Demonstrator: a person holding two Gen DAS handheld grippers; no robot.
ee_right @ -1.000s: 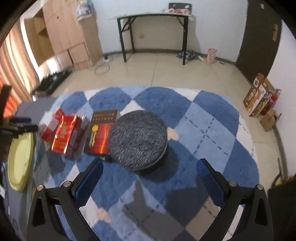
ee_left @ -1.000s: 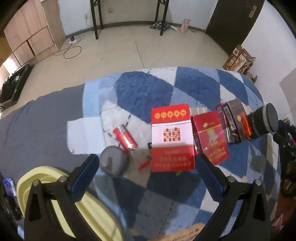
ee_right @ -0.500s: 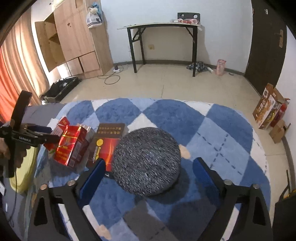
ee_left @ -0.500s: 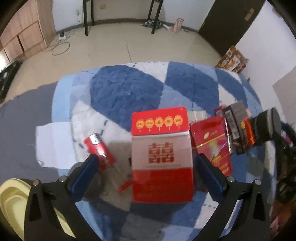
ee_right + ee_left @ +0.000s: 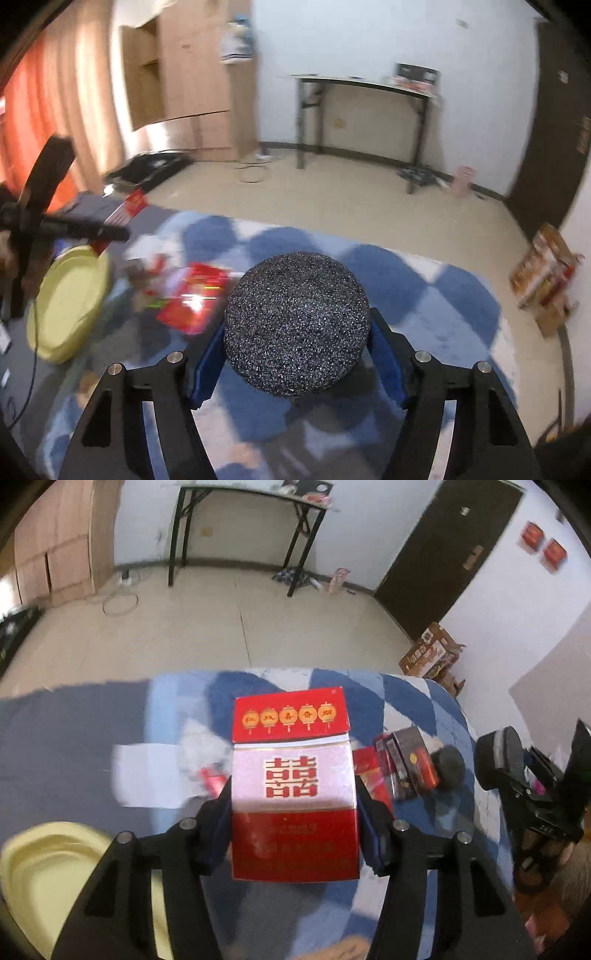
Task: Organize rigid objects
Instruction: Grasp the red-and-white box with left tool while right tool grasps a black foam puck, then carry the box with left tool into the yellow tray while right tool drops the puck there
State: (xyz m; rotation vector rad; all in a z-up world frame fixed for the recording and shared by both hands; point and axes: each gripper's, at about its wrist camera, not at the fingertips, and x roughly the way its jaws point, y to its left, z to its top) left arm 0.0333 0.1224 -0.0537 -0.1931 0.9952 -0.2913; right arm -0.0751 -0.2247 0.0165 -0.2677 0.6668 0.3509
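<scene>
A red and white box (image 5: 291,775) with a red double-happiness sign sits between the pads of my left gripper (image 5: 293,812), whose jaws are closing and press on its sides; it hangs above the blue checked rug (image 5: 406,698). In the right wrist view a round dark speckled disc (image 5: 297,317) fills my right gripper (image 5: 297,343); its jaws are closing too, with the blue pads against the disc's rim. Red packs (image 5: 369,775) and dark boxes (image 5: 410,760) lie in a row on the rug. A small red cylinder (image 5: 212,781) lies left of the box, partly hidden.
A pale yellow basin (image 5: 48,867) sits at the near left, also the yellow basin (image 5: 70,302) in the right wrist view. A white sheet (image 5: 147,775) lies on the grey cover. A black-legged table (image 5: 362,122), a dark door and cardboard boxes (image 5: 546,269) line the room.
Both grippers went from wide open to closed: the left on the red and white box, the right on the speckled disc. Both rose and tilted upward, showing more of the room.
</scene>
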